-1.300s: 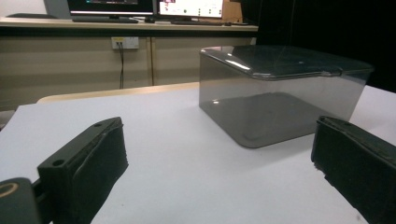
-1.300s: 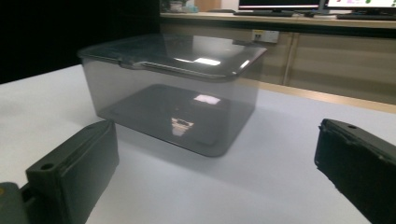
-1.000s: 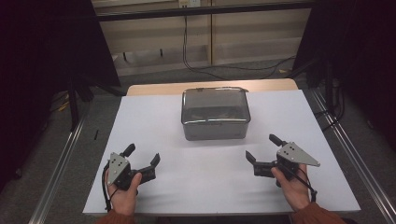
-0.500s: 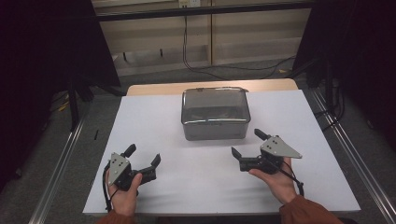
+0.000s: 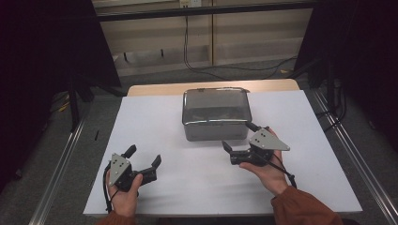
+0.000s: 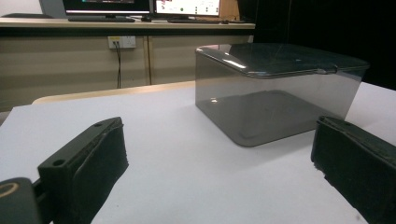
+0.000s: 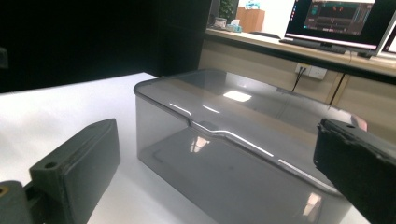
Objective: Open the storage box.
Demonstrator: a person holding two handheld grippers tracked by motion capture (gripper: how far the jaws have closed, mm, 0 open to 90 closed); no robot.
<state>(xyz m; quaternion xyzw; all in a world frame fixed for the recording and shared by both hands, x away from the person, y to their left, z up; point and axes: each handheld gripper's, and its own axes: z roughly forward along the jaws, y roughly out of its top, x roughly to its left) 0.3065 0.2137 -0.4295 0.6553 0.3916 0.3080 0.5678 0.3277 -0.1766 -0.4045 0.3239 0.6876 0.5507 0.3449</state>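
A white-topped desk point(image 5: 164, 122) carries everything here, its surface bare apart from one box and the two hand-held tools. Behind its far edge a strip of pale wood shows, and beyond that a low wall with a power socket and hanging cables.

The smoky grey translucent plastic storage box point(image 5: 215, 114) stands near the middle of the desk's far edge, upright, with its lid point(image 6: 280, 58) shut flat on top. A small tab on the lid's rim sits at the middle of the side that faces the person. Through the tinted walls the inside cannot be made out.

The right gripper point(image 5: 239, 137) is held in the person's right hand point(image 5: 266, 171) just off the box's near right corner, close to the near wall but apart from it. Its jaws are spread wide and grip nothing; in the right gripper view the box's near corner and lid lie between them, a little way ahead.

The left gripper point(image 5: 142, 157) rests in the left hand point(image 5: 123, 194) near the desk's near left corner, well apart from the box. Its jaws also stand wide with nothing between them, pointing across bare desk toward the box.
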